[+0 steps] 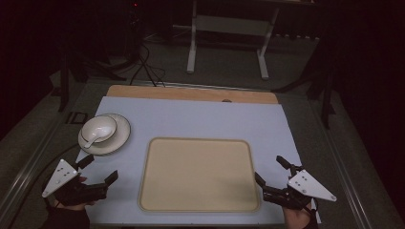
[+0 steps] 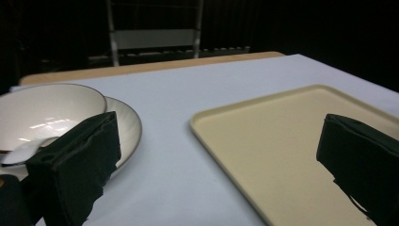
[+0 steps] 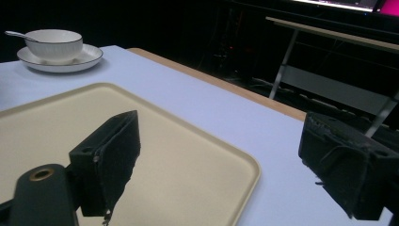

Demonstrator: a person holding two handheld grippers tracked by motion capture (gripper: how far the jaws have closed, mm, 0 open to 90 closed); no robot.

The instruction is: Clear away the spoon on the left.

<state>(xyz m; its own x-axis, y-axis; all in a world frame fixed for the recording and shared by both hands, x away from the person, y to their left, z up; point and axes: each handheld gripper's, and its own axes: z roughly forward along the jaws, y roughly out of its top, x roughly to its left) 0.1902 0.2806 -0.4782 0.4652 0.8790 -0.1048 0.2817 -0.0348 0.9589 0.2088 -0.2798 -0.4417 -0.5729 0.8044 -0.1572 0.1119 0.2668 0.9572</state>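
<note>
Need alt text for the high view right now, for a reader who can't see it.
Two open grippers, left gripper and right gripper, flank a bare beige tray on a pale blue mat. At far left, a white bowl with a spoon sits on a plate.

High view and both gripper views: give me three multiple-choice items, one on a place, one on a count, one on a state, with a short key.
1. Where does the bowl stand?
A. on the tray
B. on the plate
C. on the bare cloth

2. How many spoons lie in the bowl?
A. none
B. one
C. two

3. How do the left gripper's jaws stand?
A. wide apart, nothing between them
B. shut on the spoon
C. shut on the tray's rim

Key:
1 B, the bowl sits on the plate, left of the tray.
2 B, a single spoon rests in it.
3 A, the left gripper shows open jaws over the cloth in its own view.
</note>
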